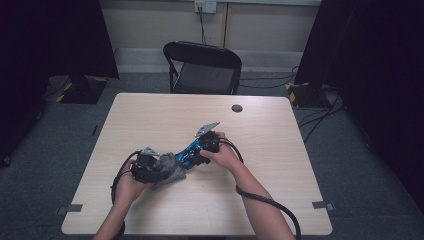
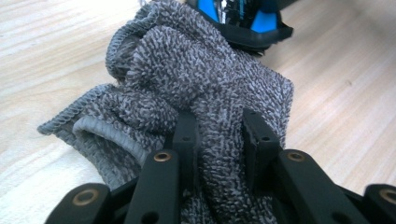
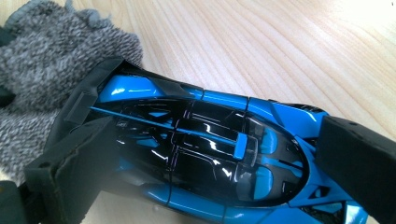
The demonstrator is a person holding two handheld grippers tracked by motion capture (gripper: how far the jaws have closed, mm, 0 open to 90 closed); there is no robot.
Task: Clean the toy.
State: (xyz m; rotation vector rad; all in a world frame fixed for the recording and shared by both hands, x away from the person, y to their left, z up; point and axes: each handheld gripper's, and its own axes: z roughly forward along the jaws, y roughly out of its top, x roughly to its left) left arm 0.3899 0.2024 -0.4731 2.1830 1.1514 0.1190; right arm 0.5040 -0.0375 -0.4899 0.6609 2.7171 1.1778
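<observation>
A blue and black toy car lies lengthways between the jaws of my right gripper, which is shut on its two sides. In the high view the car sits left of centre on the table, its far end against a crumpled grey terry cloth. My left gripper is shut on a bunched fold of that cloth, its pads pressed into the pile. Beyond the cloth, the car's end touches the top of the bundle. In the high view the left gripper points right toward the right gripper.
The light wooden table has a small dark round disc near its far edge. A black folding chair stands behind the table. Black cables trail from both grippers toward the near edge. Dark curtains flank the room.
</observation>
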